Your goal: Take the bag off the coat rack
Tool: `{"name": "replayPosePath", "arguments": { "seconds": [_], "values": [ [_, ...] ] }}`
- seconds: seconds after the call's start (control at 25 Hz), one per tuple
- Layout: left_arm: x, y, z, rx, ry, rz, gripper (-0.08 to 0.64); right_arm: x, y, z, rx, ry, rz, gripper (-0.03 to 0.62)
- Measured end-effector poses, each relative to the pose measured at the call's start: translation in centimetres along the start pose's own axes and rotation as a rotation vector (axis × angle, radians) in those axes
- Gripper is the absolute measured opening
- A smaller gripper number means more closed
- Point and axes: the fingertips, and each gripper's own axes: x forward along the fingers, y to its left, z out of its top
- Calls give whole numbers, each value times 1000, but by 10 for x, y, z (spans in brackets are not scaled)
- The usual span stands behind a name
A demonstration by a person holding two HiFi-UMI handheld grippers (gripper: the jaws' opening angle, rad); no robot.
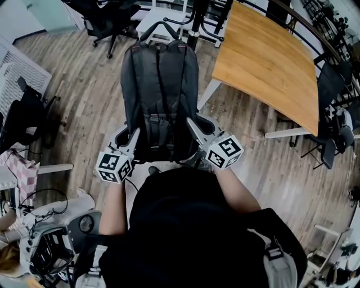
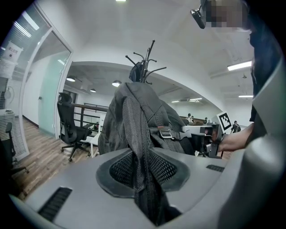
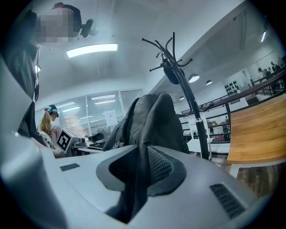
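Both grippers on the bag (image 1: 160, 84), one at each flank.

- Left gripper (image 1: 132, 138): fingers (image 2: 120, 172) clenched on a mesh-backed fold of the bag's side; the fabric runs straight down between them.
- Right gripper (image 1: 196, 126): fingers (image 3: 163, 172) clenched likewise on a dark fold of the opposite side.
- The bag is upright between the two grippers, strap side towards me, over the wood floor (image 1: 84, 107).
- Coat rack (image 3: 196, 120) stands just behind the bag, its hooks above the bag's top. I cannot tell whether the top loop is on a hook.
- Wooden bench (image 1: 270, 62) to my right, office chair (image 1: 109, 17) far left.
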Motion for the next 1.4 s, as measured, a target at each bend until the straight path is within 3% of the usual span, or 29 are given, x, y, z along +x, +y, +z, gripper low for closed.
{"name": "replayPosePath", "arguments": {
  "seconds": [1.4],
  "values": [
    [-7,-7,24,-6,-9,-18,106,-9,10,25,-21,-26,14,83]
  ]
}}
